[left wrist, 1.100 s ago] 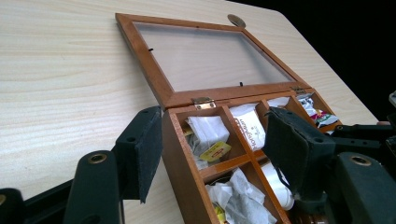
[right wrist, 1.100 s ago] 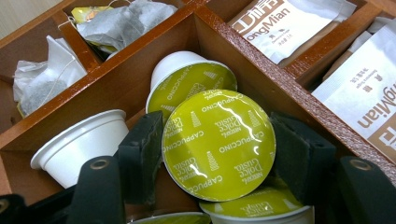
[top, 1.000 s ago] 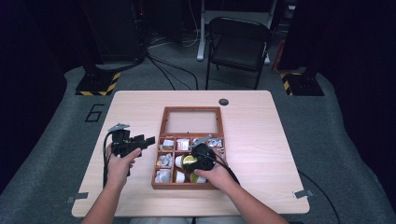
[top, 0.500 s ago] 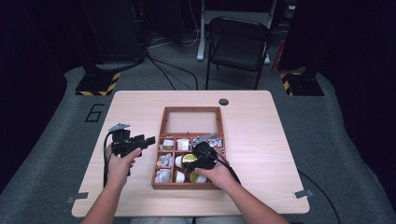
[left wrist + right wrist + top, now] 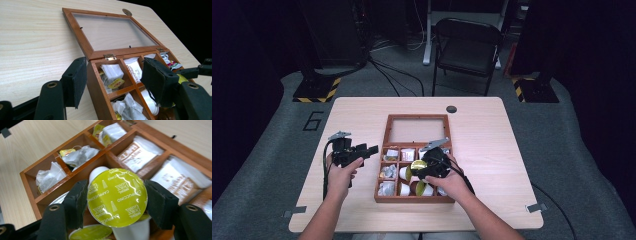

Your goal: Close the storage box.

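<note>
So the coffee capsule [image 5: 116, 197], the one with the yellow-green foil lid, is pinched between the pads of the right claw [image 5: 116, 201] and sits just above the middle compartments of the wooden box [image 5: 384, 150]. More capsules sit right under it, with tea bags [image 5: 78, 156] and paper sachets [image 5: 136, 153] in the compartments around. The box's glass lid [image 5: 110, 31] lies flat open on the surface [image 5: 492, 145]. The left claw [image 5: 112, 81] is partly open with nothing gripped, its pads straddling the box's near corner.
</note>
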Demonstrator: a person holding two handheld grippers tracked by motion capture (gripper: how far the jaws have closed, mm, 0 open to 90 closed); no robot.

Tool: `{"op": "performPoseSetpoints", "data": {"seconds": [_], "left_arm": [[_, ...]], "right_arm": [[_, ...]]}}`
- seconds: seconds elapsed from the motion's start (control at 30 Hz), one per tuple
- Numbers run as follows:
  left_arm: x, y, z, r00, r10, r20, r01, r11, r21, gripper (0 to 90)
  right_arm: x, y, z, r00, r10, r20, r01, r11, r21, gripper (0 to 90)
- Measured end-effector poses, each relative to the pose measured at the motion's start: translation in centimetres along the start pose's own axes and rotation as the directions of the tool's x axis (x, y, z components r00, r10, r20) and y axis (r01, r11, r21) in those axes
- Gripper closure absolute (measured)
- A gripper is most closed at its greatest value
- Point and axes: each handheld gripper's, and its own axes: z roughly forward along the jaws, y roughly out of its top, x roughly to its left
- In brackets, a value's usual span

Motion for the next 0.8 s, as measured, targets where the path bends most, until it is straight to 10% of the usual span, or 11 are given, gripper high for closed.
{"op": "performPoseSetpoints", "data": {"seconds": [0.4, 0.8], "left_arm": [[0.3, 0.6, 0.7, 0.9999, -0.011, 0.007, 0.011, 0.9999, -0.001, 37.0], [0.1, 1.0, 1.7, 0.9997, -0.01, 0.023, 0.01, 0.9999, 0.008, 37.0]], "right_arm": [[-5.5, -0.9, -4.8, 0.9859, 0.123, 0.113, -0.113, 0.989, -0.09, 37.5], [-10.8, -3.9, -9.2, 0.9279, 0.261, 0.266, -0.23, 0.963, -0.142, 37.5]]}}
